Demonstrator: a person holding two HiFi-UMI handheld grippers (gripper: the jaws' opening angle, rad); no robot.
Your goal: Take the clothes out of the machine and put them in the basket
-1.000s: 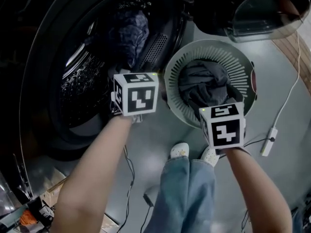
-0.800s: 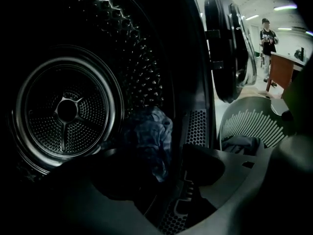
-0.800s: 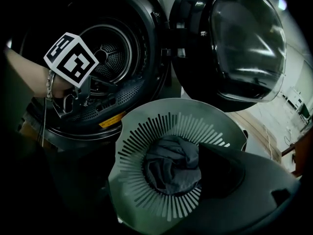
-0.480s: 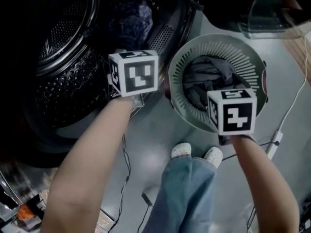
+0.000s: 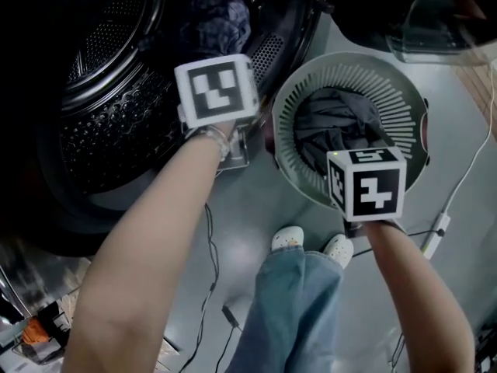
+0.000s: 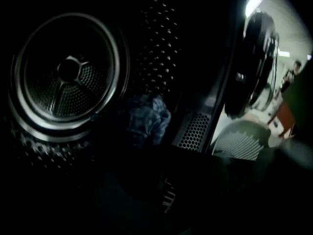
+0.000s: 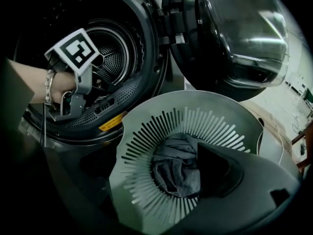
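A blue checked garment lies inside the machine's drum. My left gripper is at the drum's mouth, pointing in at that garment. Its jaws have just been closing and are lost in the dark, and I see nothing between them. The round slatted basket stands on the floor beside the machine with grey clothes in it. My right gripper hangs over the basket's near rim. Its dark jaws stand apart above the grey clothes, holding nothing.
The machine's round glass door is swung open behind the basket. Cables and a small white box lie on the grey floor. The person's jeans and white shoes are just below the basket. Clutter sits at the bottom left.
The left gripper has moved up the picture to the drum's mouth and rolled. The right gripper has sunk slightly over the basket's near rim.
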